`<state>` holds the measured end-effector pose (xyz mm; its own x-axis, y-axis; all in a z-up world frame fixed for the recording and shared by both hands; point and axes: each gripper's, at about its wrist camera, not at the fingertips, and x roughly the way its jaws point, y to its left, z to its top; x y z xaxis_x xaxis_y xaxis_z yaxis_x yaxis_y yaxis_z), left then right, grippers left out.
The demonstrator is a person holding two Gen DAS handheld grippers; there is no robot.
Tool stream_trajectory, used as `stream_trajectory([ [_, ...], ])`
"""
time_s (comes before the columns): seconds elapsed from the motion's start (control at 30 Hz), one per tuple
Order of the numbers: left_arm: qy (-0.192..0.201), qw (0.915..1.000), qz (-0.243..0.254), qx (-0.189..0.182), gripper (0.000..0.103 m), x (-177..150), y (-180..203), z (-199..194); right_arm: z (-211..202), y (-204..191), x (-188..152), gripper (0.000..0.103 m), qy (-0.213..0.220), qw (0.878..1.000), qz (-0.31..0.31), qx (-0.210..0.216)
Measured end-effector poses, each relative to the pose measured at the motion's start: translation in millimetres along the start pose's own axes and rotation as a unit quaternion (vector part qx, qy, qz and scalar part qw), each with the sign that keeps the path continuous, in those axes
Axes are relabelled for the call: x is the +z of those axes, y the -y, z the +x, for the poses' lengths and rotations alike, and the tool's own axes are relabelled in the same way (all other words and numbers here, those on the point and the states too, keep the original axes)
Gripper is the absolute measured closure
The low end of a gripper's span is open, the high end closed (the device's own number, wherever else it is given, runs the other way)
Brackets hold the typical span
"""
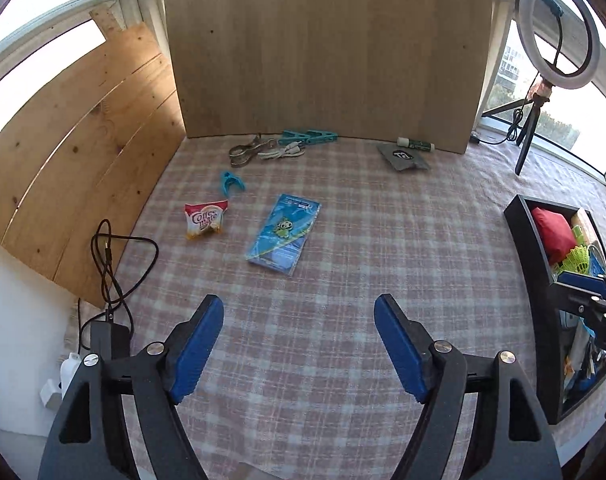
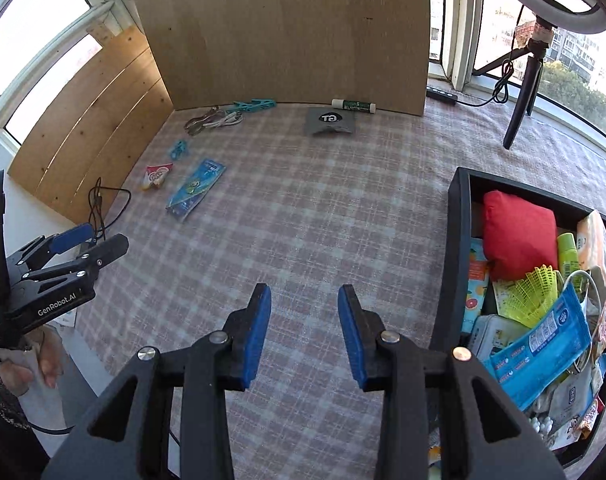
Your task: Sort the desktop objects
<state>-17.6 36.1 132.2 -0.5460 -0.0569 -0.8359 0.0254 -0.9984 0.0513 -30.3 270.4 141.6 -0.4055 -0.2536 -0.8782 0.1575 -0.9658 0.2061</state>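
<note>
My left gripper [image 1: 299, 304] is wide open over bare checked cloth, with nothing between its blue pads. Ahead of it lie a blue cartoon packet [image 1: 283, 234], a Coffee mate sachet [image 1: 205, 219] and a small blue clip [image 1: 231, 182]. By the back board are a metal clip [image 1: 245, 150], a white cable [image 1: 281, 152], teal clothespins [image 1: 309, 136], a grey pouch [image 1: 403, 157] and a glue stick [image 1: 417, 143]. My right gripper [image 2: 304, 292] is open and empty, just left of the black box [image 2: 459, 216]. The box holds a red pouch [image 2: 519, 232], a yellow shuttlecock [image 2: 531, 292] and several packets.
Wooden boards [image 1: 327, 48] wall the back and left of the table. A black cable [image 1: 111, 256] loops off the left edge near a charger. A ring light on a tripod [image 2: 523, 92] stands at the back right. A person's hand [image 2: 31, 364] shows under the left gripper.
</note>
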Motion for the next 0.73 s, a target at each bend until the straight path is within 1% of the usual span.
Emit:
stream_trajectory([
  [0.07,0.009,0.9999,0.004,0.01,0.024,-0.7,-4.7,-7.0,-1.7,-11.0,-1.8,0.068,0.006,1.0,-0.009,-0.006],
  [0.13,0.011,0.9999,0.003,0.009,0.022,-1.3,-9.8,-10.4,-5.3,-23.4,-3.8,0.068,0.016,0.999,-0.024,-0.017],
  [0.33,-0.008,0.9999,0.003,0.005,0.02,-5.1,-17.9,-8.8,-13.2,-46.7,-8.5,0.064,0.036,0.998,-0.044,-0.04],
  [0.43,-0.014,0.9999,0.008,-0.003,0.02,-7.3,-18.9,-8.1,-11.6,-50.5,-12.2,0.064,0.034,0.998,-0.036,-0.038],
  [0.73,-0.003,0.9995,0.029,-0.014,0.019,-13.9,-24.8,-10.3,-3.0,-61.1,-25.5,0.064,0.028,0.998,-0.016,-0.045],
])
